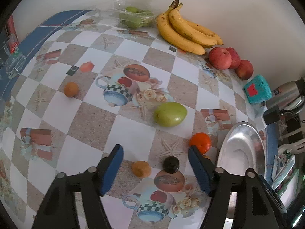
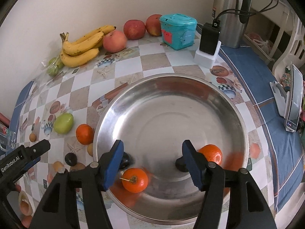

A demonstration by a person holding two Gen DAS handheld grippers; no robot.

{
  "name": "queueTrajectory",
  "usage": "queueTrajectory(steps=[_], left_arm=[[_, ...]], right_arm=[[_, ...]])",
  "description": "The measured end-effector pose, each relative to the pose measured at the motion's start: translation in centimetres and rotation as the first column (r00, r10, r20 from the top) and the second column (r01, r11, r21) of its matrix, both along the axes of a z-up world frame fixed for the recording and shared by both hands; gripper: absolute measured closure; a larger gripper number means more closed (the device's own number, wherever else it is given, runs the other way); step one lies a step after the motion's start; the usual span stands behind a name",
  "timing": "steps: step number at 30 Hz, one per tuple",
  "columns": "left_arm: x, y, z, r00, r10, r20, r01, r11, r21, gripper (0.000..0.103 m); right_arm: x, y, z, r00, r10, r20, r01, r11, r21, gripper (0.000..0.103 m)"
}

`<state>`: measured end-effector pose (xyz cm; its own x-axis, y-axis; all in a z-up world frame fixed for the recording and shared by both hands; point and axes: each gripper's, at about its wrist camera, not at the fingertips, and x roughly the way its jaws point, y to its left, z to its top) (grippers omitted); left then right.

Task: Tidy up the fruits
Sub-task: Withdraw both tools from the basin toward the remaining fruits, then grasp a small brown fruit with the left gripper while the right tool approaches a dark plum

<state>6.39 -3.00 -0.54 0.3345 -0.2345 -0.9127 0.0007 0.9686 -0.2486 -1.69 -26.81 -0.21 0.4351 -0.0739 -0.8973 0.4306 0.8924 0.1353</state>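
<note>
My left gripper (image 1: 155, 168) is open and empty, low over the tablecloth. Between its fingers lie a small brown fruit (image 1: 141, 169) and a dark plum (image 1: 171, 164). A tangerine (image 1: 200, 142) sits by its right finger, a green apple (image 1: 170, 114) beyond, a small orange fruit (image 1: 71, 89) far left. My right gripper (image 2: 152, 165) is open and empty above the steel bowl (image 2: 171, 87). The bowl holds two tangerines (image 2: 135, 180) (image 2: 210, 155) and two dark plums (image 2: 126, 159) (image 2: 181, 164). The left gripper (image 2: 41, 149) shows in the right wrist view.
Bananas (image 1: 186, 30), red apples (image 1: 220, 58) and a bag of green fruit (image 1: 135, 17) line the back wall. A teal box (image 1: 257, 89), a black charger (image 2: 208, 39) and a steel flask (image 2: 231, 13) stand near the bowl. A phone on a stand (image 2: 293, 99) is at right.
</note>
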Motion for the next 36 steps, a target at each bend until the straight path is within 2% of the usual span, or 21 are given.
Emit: queueTrajectory(steps=[1,2,3,11,15,17,18,19,36], left_arm=[[0.0,0.0,-0.1,1.0,0.005,-0.002,-0.005,1.0,0.012,0.01],[0.0,0.1,-0.2,1.0,0.013,-0.003,-0.013,1.0,0.029,0.005],[0.0,0.2,-0.3,1.0,0.019,-0.004,-0.019,0.999,0.04,0.001],[0.2,1.1,-0.8,0.999,0.051,-0.006,-0.051,0.996,0.079,0.0],[0.3,1.7,-0.8,0.997,0.074,-0.004,-0.074,0.995,0.073,0.0],[0.4,1.9,-0.7,0.997,0.079,0.001,-0.079,0.994,0.078,0.0],[0.4,2.0,-0.7,0.997,0.082,0.002,-0.082,0.993,0.081,0.0],[0.4,2.2,-0.7,0.996,0.086,0.003,-0.086,0.993,0.083,0.0],[0.6,5.9,-1.4,0.983,0.182,-0.008,-0.181,0.979,0.09,0.0]], right_arm=[[0.0,0.0,0.0,1.0,0.002,0.0,-0.002,1.0,-0.001,0.036],[0.1,0.1,-0.1,1.0,0.002,-0.004,-0.003,1.0,-0.005,0.033],[0.1,0.1,-0.2,1.0,0.004,-0.009,-0.004,1.0,-0.009,0.025],[0.1,0.1,-0.5,1.0,0.002,-0.014,-0.002,1.0,-0.003,0.023],[0.1,0.5,-0.6,1.0,0.006,-0.017,-0.006,1.0,-0.001,0.023],[0.2,0.8,-0.7,1.0,0.011,-0.018,-0.011,1.0,0.003,0.015],[0.2,0.9,-0.7,1.0,0.015,-0.016,-0.015,1.0,0.004,0.007],[0.3,1.1,-0.6,1.0,0.02,-0.013,-0.019,1.0,0.006,0.006],[2.0,6.9,0.1,0.993,0.119,-0.024,-0.118,0.992,0.039,0.006]])
